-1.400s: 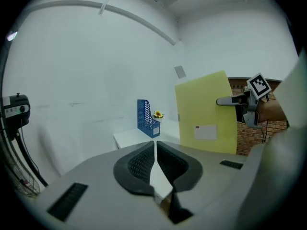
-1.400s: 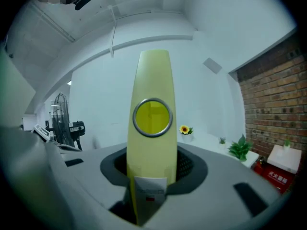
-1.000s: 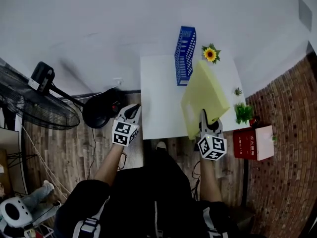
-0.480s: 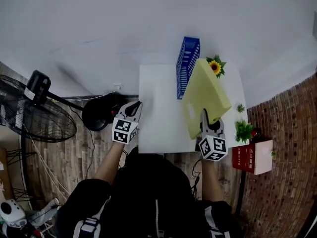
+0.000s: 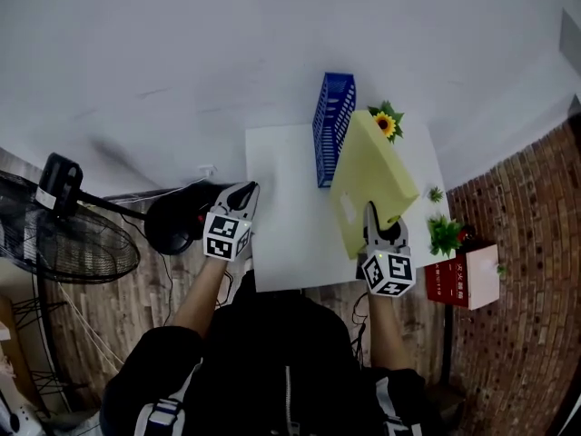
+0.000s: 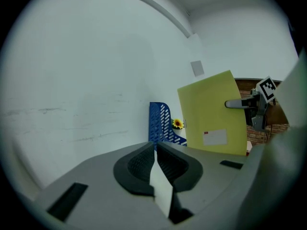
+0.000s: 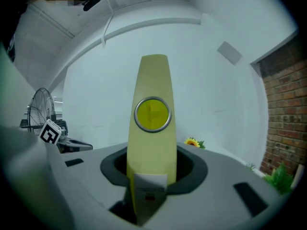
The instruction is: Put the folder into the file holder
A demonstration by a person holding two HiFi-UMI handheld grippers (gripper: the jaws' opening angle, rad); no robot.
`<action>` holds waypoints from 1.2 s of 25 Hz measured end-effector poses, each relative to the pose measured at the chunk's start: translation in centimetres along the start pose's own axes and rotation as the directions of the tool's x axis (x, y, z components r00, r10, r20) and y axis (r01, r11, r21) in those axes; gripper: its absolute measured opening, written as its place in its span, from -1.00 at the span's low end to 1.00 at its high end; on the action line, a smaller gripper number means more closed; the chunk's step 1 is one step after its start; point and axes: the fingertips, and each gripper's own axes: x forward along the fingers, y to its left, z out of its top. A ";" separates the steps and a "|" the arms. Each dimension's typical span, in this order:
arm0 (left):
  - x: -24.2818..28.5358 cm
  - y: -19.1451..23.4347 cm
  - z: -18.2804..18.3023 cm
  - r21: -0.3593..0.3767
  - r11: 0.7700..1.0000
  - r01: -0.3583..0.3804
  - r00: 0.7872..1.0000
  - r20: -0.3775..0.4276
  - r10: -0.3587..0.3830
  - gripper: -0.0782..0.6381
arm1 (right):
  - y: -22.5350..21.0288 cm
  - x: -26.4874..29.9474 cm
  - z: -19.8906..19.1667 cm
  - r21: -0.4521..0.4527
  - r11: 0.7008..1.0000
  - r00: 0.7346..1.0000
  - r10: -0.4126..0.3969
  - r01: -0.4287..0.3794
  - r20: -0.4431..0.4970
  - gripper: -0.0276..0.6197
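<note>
A yellow folder stands tilted on edge over the right half of the white table, with my right gripper shut on its near lower edge. In the right gripper view the folder's spine rises straight up between the jaws of the right gripper. The blue mesh file holder stands at the table's far edge, just left of the folder's top. My left gripper hovers at the table's left edge, shut and holding nothing. Its view shows the left gripper, the holder, the folder and the right gripper.
A sunflower sits behind the folder at the far right corner. Small green plants and a red box lie right of the table by a brick wall. A floor fan and its black base stand to the left.
Both grippers have come forward towards the table. The folder stays in the right gripper, and its top now stands closer to the blue holder.
</note>
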 end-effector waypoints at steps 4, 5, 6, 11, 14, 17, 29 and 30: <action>0.4 0.2 0.2 0.004 1.000 0.011 1.000 0.003 -0.011 -0.68 | -0.1 -0.4 0.9 -0.008 1.000 1.000 -0.012 0.012 0.019 -0.45; 0.5 0.3 0.4 0.005 1.000 0.012 1.000 0.005 -0.012 -0.68 | -0.2 -0.4 1.2 -0.010 1.000 1.000 -0.014 0.014 0.027 -0.45; 0.6 0.4 0.5 0.005 1.000 0.012 1.000 0.008 -0.012 -0.68 | -0.3 -0.3 1.6 -0.012 1.000 0.999 -0.016 0.016 0.035 -0.45; 1.0 0.5 0.8 0.000 1.000 0.013 1.000 0.015 -0.013 -0.68 | -0.5 0.5 3.7 -0.023 1.000 0.997 -0.011 0.013 0.074 -0.45; 1.2 0.3 0.6 -0.003 1.000 0.017 1.000 0.012 -0.017 -0.68 | -0.3 1.2 4.9 -0.033 0.999 0.996 -0.005 0.008 0.092 -0.45; 1.2 0.4 0.4 -0.008 1.000 0.016 1.000 0.007 -0.016 -0.68 | -0.1 2.0 5.9 -0.042 0.999 0.995 0.003 0.001 0.099 -0.46; 0.7 2.1 -0.4 -0.011 1.000 -0.008 1.000 -0.012 0.008 -0.68 | 0.6 6.5 9.8 -0.067 0.998 0.981 0.019 -0.006 0.192 -0.46; 0.6 2.2 -0.4 -0.013 1.000 -0.011 1.000 -0.014 0.010 -0.68 | 0.6 7.0 10.0 -0.071 0.997 0.980 0.018 -0.004 0.200 -0.45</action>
